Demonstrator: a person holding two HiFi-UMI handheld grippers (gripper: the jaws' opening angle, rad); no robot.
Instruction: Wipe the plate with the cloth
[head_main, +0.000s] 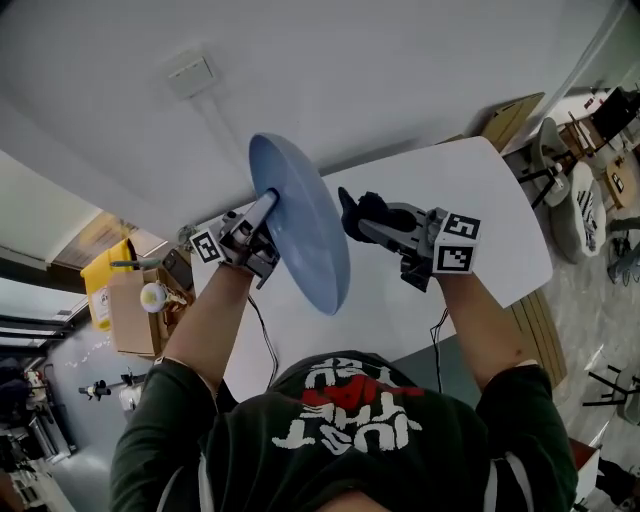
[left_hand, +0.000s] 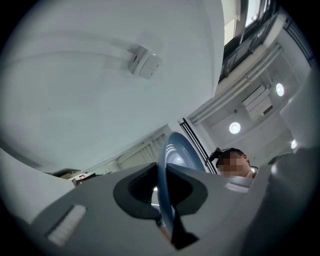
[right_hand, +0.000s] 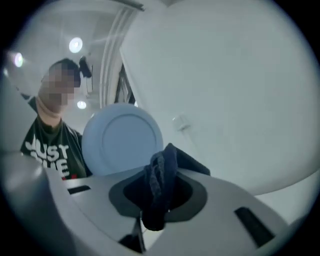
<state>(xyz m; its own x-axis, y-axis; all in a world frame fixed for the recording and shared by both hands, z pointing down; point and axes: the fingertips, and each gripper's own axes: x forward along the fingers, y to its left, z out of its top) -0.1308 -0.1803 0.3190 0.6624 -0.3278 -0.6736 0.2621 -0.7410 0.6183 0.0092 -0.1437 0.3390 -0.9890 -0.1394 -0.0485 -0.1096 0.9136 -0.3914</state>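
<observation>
Head view | left hand-held gripper (head_main: 266, 203) pinches rim of blue plate (head_main: 305, 235), plate on edge | right hand-held gripper (head_main: 368, 226) pinches dark cloth (head_main: 356, 208) just beside plate | white tabletop (head_main: 480, 200) below

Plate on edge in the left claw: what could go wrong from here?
The left claw pinches the plate only at its rim, raised above the table; wiping pressure could lever it loose.
The cloth is a small bunch in the right claw; it could pull out, or the claw tips could scrape the plate.
</observation>
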